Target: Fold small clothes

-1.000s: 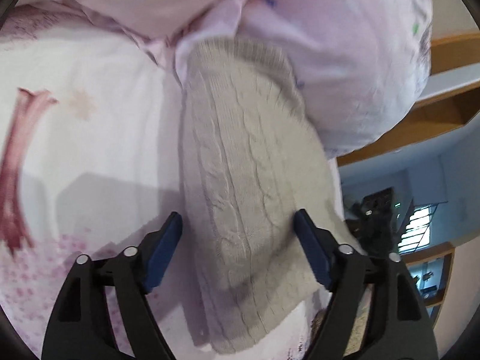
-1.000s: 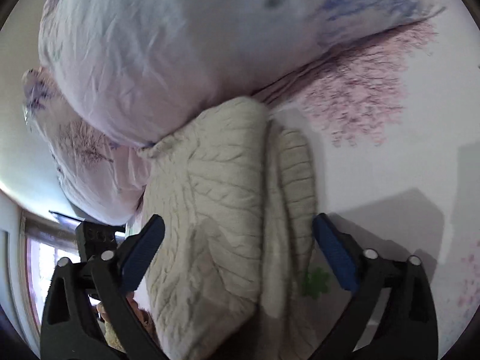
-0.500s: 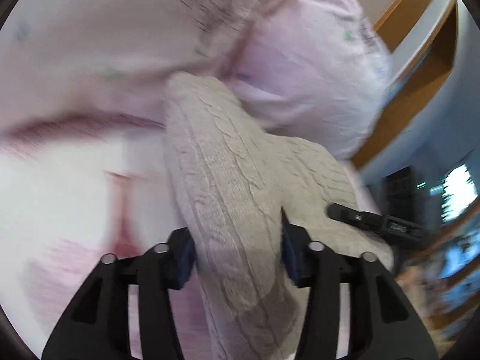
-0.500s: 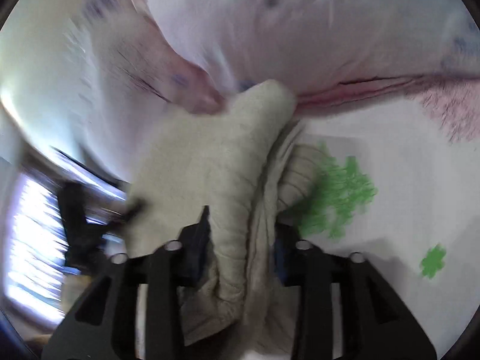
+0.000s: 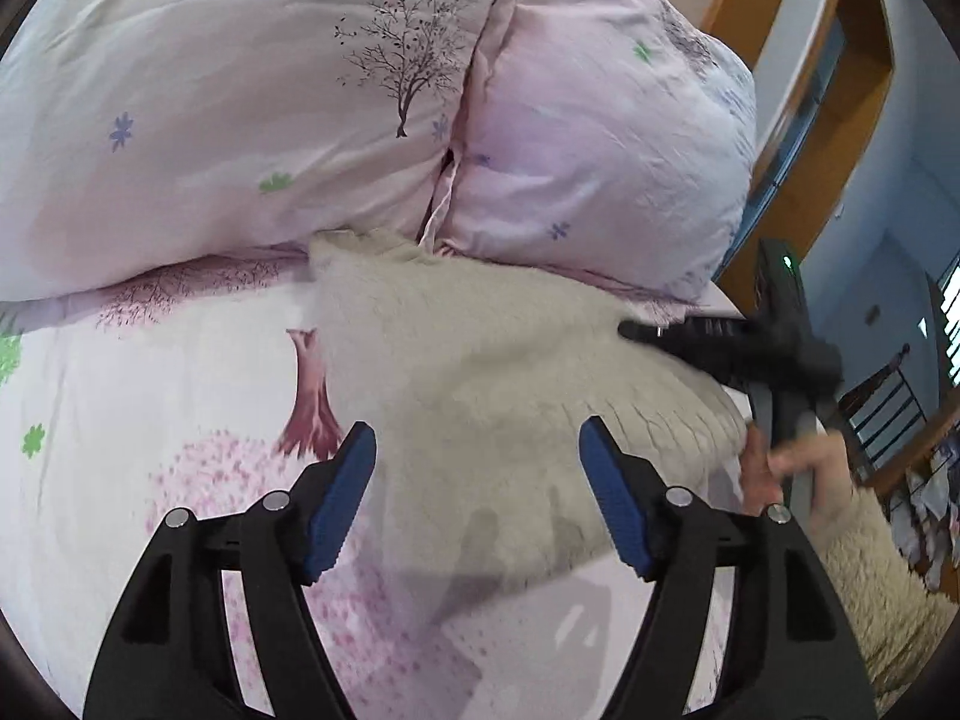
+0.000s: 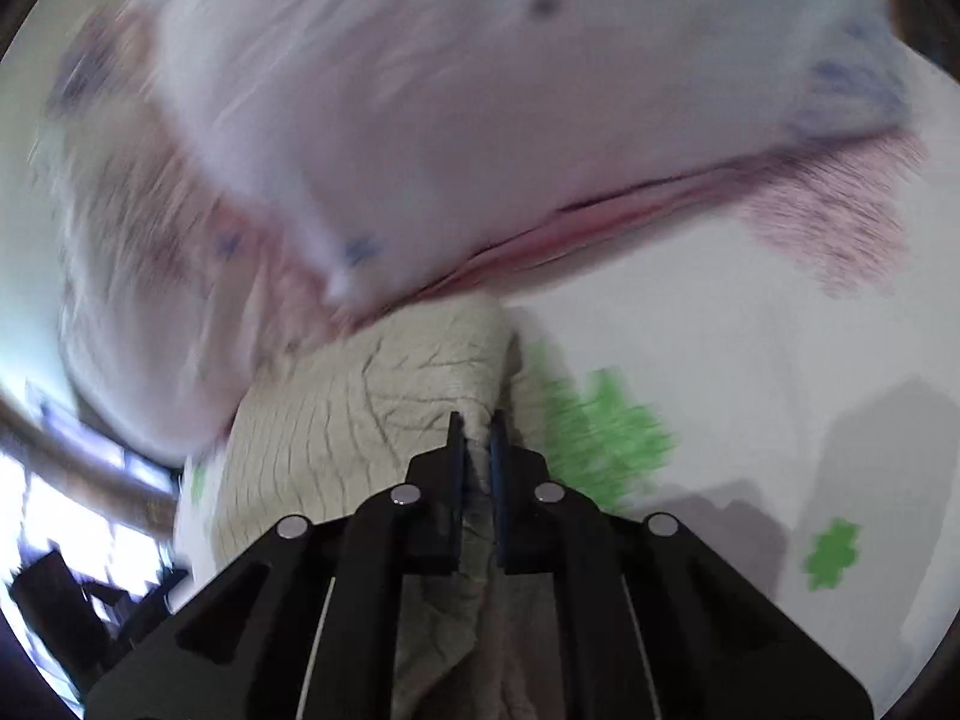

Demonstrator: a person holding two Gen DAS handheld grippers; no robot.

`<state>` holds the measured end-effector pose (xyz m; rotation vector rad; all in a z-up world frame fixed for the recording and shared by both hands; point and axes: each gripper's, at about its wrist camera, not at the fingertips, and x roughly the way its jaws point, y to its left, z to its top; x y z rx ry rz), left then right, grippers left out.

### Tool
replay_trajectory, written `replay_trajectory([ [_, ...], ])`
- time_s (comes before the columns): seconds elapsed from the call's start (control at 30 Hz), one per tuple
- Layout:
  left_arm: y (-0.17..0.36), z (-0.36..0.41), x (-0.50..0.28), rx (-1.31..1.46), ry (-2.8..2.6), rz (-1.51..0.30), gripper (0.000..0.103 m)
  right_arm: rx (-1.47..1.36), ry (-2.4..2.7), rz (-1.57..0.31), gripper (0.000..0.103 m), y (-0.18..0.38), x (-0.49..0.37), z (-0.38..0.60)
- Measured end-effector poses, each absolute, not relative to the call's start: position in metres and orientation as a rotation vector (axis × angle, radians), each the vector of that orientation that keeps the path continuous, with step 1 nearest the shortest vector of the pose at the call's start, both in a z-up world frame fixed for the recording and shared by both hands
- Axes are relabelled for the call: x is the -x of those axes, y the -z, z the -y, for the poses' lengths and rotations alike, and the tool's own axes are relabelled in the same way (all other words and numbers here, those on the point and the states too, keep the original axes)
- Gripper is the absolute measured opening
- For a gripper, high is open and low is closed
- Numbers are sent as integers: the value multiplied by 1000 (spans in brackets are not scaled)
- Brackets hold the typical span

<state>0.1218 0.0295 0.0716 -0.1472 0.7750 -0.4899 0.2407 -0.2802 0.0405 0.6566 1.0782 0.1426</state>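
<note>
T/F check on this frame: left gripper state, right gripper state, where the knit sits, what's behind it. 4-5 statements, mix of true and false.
1. The left gripper is clamped on the knit garment. False: its jaws stand wide open, with the garment lying between and beyond the blue pads.
2. The right gripper is shut on a fold of the beige cable-knit. True.
3. The garment lies on the floral bedsheet. True.
4. The pillows behind the garment are plain blue. False: they are pale pink with printed trees and small flowers.
5. The right gripper is visible in the left wrist view, at the garment's far edge. True.
</note>
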Motion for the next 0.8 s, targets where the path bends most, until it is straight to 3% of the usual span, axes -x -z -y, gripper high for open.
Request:
replay_trajectory([
  [0.1,-69,-36,-105,137,444,-763,74,-624,-125,-1068,8,-45,-224,285],
  [0.17,-64,-39,-93,118,389,-762,83,-553,-108,-1014,14,-66,-200,280],
  [0.23,-59,-39,-82,91,342,-765,92,-508,-93,-954,40,-87,-178,286],
  [0.27,-56,-38,-78,75,317,-768,96,-486,-88,-915,73,-98,-163,291],
  [0.3,-51,-36,-71,47,284,-777,98,-460,-80,-881,93,-105,-149,290],
  [0.37,-40,-29,-65,-8,221,-813,101,-392,-93,-843,101,-115,-121,284],
  [0.67,-3,3,-77,-156,79,-954,102,-217,-129,-1100,101,-67,-107,207],
  [0.8,3,-1,-80,-102,81,-972,102,-150,-105,-1113,101,-55,-110,187],
])
